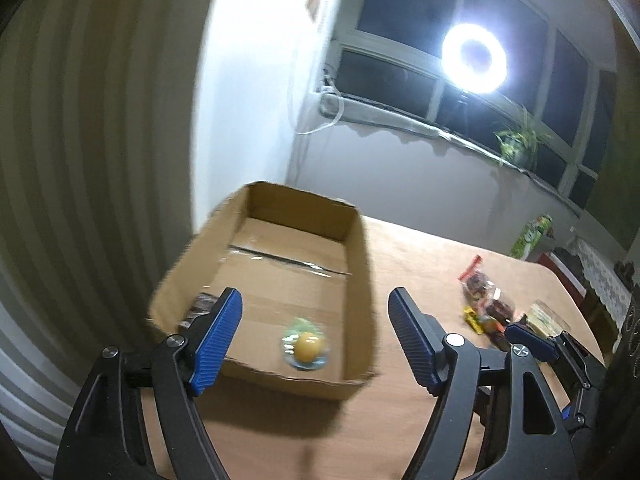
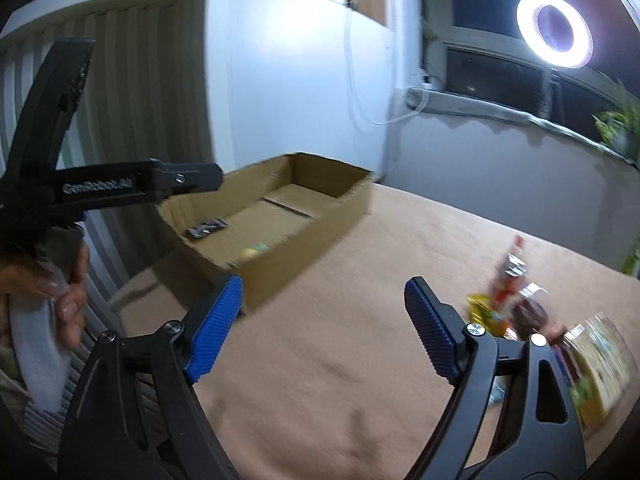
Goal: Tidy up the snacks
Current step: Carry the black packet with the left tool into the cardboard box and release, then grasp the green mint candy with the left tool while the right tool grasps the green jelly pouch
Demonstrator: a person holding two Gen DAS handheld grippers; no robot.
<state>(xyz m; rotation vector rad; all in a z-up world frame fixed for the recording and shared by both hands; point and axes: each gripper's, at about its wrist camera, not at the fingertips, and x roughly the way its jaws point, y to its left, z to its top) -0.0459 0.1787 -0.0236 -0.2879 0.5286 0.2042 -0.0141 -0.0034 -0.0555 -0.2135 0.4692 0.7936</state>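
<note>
Both grippers, left [image 1: 316,336] and right [image 2: 324,326], were held with fingers apart and empty near the open brown cardboard box [image 1: 362,280].

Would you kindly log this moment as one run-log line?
left gripper: open, empty | right gripper: open, empty | cardboard box: holds yellow snack, dark packet | snack pile: on table

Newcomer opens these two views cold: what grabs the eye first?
The glaring ring light by the dark window, upper right. Next the open cardboard box at the table's far left, with a round yellow snack near its front wall. Then the loose snack pile on the right, beyond the right tongs, which are open and empty.
</note>
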